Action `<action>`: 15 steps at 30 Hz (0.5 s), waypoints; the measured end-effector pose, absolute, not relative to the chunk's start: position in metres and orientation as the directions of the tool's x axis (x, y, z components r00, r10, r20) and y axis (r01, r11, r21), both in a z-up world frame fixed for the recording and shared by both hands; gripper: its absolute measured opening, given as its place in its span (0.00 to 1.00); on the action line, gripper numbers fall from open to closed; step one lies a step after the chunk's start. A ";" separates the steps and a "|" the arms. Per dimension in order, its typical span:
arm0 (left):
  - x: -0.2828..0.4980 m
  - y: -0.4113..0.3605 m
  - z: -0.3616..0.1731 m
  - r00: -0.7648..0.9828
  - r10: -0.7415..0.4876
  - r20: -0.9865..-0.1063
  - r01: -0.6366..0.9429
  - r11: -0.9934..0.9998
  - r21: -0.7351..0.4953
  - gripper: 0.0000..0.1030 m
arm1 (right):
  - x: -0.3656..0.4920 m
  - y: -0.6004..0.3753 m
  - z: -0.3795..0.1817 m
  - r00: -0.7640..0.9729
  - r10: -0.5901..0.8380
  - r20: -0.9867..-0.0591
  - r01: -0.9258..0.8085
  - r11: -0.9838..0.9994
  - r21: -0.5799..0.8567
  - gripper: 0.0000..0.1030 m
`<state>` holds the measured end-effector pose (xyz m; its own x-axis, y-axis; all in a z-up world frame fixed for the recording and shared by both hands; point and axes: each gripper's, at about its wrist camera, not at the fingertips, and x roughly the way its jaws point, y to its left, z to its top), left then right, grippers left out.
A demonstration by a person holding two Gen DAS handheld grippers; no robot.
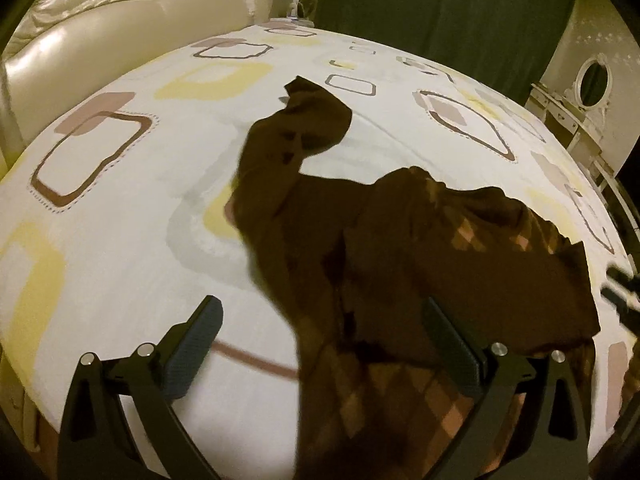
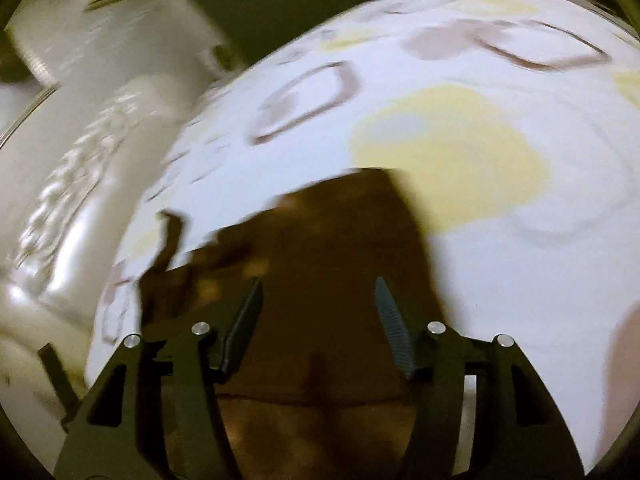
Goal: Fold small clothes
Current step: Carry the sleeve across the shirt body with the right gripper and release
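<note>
A dark brown garment (image 1: 400,248) with an orange diamond pattern lies crumpled on the white patterned bedsheet (image 1: 120,240). One sleeve stretches away toward the far side. My left gripper (image 1: 320,308) is open and empty, its jaws wide apart just above the garment's near part. In the right wrist view, which is blurred, the same garment (image 2: 320,248) lies under my right gripper (image 2: 318,284). That gripper is open, with nothing between its fingers. The right gripper's tips also show at the right edge of the left wrist view (image 1: 622,280).
A cream tufted headboard (image 1: 120,20) stands at the far left of the bed. A dark green curtain (image 1: 440,12) hangs behind. A white dressing table with an oval mirror (image 1: 592,80) stands at the right.
</note>
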<state>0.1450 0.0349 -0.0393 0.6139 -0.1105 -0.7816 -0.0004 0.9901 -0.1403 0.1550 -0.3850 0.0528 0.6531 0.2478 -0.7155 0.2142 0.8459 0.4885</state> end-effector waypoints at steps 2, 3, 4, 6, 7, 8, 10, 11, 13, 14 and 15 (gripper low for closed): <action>0.151 0.031 -0.045 0.602 -0.095 -0.793 -0.005 0.992 -0.122 0.96 | 0.144 -0.413 0.035 0.641 0.227 -0.733 0.288 0.814 0.504 0.56; 0.154 0.030 -0.049 0.595 -0.091 -0.799 -0.006 0.993 -0.118 0.96 | 0.141 -0.419 0.029 0.639 0.232 -0.733 0.301 0.802 0.516 0.56; 0.157 0.029 -0.053 0.587 -0.083 -0.805 -0.009 0.994 -0.109 0.96 | 0.139 -0.424 0.021 0.634 0.249 -0.732 0.310 0.785 0.536 0.56; 0.161 0.026 -0.060 0.572 -0.062 -0.818 -0.016 0.996 -0.086 0.96 | 0.136 -0.423 0.011 0.625 0.293 -0.724 0.309 0.759 0.574 0.56; 0.163 0.026 -0.063 0.563 -0.056 -0.824 -0.017 0.997 -0.079 0.96 | 0.136 -0.422 0.004 0.622 0.313 -0.718 0.305 0.748 0.590 0.53; 0.164 0.025 -0.067 0.554 -0.047 -0.831 -0.022 0.997 -0.071 0.96 | 0.136 -0.422 0.002 0.621 0.313 -0.718 0.301 0.752 0.587 0.48; 0.166 0.024 -0.072 0.539 -0.037 -0.841 -0.026 0.998 -0.061 0.96 | 0.139 -0.416 -0.003 0.597 0.321 -0.735 0.276 0.778 0.564 0.14; 0.168 0.024 -0.076 0.529 -0.037 -0.848 -0.028 0.998 -0.062 0.96 | 0.140 -0.414 -0.006 0.586 0.336 -0.737 0.264 0.781 0.566 0.12; 0.169 0.025 -0.080 0.519 -0.037 -0.854 -0.036 0.997 -0.065 0.96 | 0.137 -0.414 -0.005 0.593 0.331 -0.735 0.251 0.791 0.558 0.08; 0.170 0.025 -0.081 0.517 -0.038 -0.855 -0.039 0.997 -0.068 0.96 | 0.134 -0.418 -0.006 0.601 0.316 -0.734 0.255 0.794 0.552 0.07; 0.170 0.026 -0.082 0.518 -0.039 -0.854 -0.041 0.997 -0.071 0.96 | 0.130 -0.423 -0.006 0.613 0.300 -0.731 0.268 0.792 0.549 0.07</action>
<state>0.1703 0.0257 -0.0820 0.5181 -0.0392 -0.8544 -0.0412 0.9966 -0.0707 0.1300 -0.4231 -0.0061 0.6130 0.2999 -0.7310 0.2677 0.7916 0.5493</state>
